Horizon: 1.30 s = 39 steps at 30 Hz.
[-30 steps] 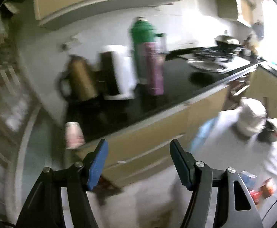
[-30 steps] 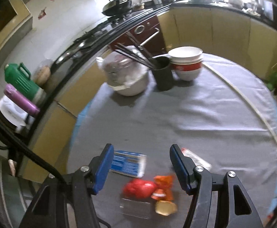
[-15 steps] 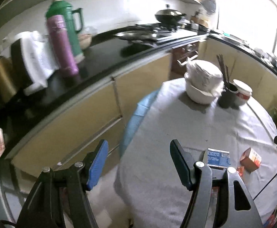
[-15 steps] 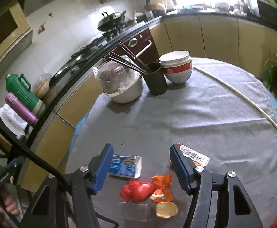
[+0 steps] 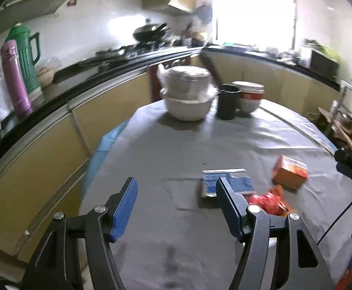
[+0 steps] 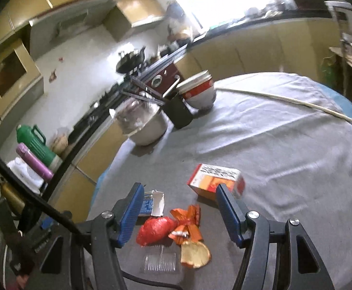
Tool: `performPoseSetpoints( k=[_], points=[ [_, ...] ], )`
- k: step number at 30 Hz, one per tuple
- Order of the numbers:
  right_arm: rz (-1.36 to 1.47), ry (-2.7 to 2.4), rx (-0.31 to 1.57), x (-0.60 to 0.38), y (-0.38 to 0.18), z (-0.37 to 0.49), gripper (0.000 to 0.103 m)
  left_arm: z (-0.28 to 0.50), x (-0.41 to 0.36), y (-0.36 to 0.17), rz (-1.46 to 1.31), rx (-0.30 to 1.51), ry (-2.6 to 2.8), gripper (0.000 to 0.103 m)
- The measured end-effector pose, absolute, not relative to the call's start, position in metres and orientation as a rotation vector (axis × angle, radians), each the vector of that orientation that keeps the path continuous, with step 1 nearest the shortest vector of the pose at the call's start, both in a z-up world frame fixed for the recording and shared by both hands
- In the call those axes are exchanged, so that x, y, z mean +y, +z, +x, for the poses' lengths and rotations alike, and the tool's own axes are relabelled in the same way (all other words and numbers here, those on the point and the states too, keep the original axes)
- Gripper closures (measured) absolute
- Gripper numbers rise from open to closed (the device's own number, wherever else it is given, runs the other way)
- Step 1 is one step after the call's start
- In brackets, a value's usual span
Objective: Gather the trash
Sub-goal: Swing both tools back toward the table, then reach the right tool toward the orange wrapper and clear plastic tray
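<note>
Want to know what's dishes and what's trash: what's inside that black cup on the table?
The black cup holds dark chopsticks, their upper ends sticking out over the rim toward the covered bowl. Their lower ends, and anything else in the cup, are hidden by its wall.

blue packet (image 5: 226, 182) partly behind a finger, countertop clutter (image 5: 284, 53) blurred by glare

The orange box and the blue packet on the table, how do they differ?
The orange box is a full, thick carton; the blue packet lies flat and looks torn open. The box is orange and white with print; the packet is blue with a silvery edge. Both lie on the grey tablecloth near the crumpled wrappers.
</note>
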State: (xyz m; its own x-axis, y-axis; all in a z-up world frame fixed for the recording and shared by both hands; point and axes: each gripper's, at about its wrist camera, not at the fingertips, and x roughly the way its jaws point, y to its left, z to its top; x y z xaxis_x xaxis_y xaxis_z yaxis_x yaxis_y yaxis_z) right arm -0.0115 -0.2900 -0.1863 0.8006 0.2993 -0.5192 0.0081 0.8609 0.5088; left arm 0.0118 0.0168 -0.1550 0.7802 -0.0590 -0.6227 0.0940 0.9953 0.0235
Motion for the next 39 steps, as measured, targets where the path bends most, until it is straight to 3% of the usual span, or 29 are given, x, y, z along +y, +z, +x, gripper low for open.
performPoseSetpoints(
  k=[5, 15, 17, 23, 29, 35, 36, 39],
  points=[
    [0.559, 0.082, 0.541, -0.279, -0.189, -0.094, 0.038, -0.038, 0.014, -0.148, 0.049, 0.62, -0.198, 0.035],
    [0.535, 0.066, 0.63, -0.263, -0.171, -0.159, 0.038, -0.117, 0.032, -0.139, 0.03, 0.607, -0.331, 0.033],
    [0.517, 0.061, 0.669, -0.264, -0.177, -0.154, 0.038, -0.111, 0.032, -0.15, 0.016, 0.631, -0.39, 0.028],
    [0.589, 0.095, 0.811, -0.271, -0.222, -0.106, 0.04, -0.062, 0.017, -0.186, -0.009, 0.713, -0.495, 0.028],
    [0.691, 0.121, 0.884, -0.279, -0.263, -0.055, 0.055, -0.024, -0.014, -0.198, 0.036, 0.69, -0.574, 0.028],
    [0.779, 0.104, 0.902, -0.287, -0.292, -0.015, 0.061, -0.002, -0.044, -0.222, 0.109, 0.72, -0.633, 0.028],
    [0.783, 0.103, 0.902, -0.288, -0.295, -0.011, 0.061, 0.0, -0.047, -0.226, 0.116, 0.727, -0.635, 0.029],
    [0.774, 0.115, 0.916, -0.286, -0.302, -0.002, 0.062, 0.002, -0.053, -0.234, 0.128, 0.734, -0.666, 0.043]
  ],
)
